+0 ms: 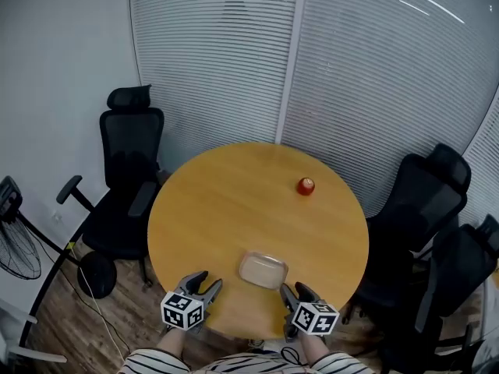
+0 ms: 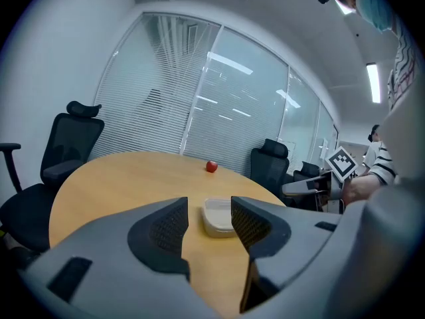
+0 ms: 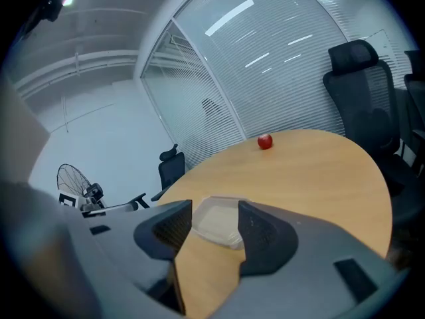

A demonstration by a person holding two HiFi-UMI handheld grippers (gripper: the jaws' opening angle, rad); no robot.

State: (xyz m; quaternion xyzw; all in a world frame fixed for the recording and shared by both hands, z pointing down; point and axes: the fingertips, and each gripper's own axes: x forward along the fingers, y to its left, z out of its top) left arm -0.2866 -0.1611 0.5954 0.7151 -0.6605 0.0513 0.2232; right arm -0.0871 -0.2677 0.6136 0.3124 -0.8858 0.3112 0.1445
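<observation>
The left gripper (image 1: 204,280) and right gripper (image 1: 296,289) are hovering either side of the clear plastic container (image 1: 263,269) on the tabletop (image 1: 218,209), both with jaws standing apart and empty. A red fruit (image 1: 306,185) is sitting well beyond the container.

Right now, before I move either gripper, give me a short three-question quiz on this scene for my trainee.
1. True or false: the left gripper is shut on the clear tray.
2. Which lies farthest from both grippers on the round table? A) the clear tray B) the small red object C) a mug
3. Fill in: the right gripper is ___ (open or shut).

Key
1. False: its jaws stand apart, short of the clear tray.
2. B
3. open
</observation>
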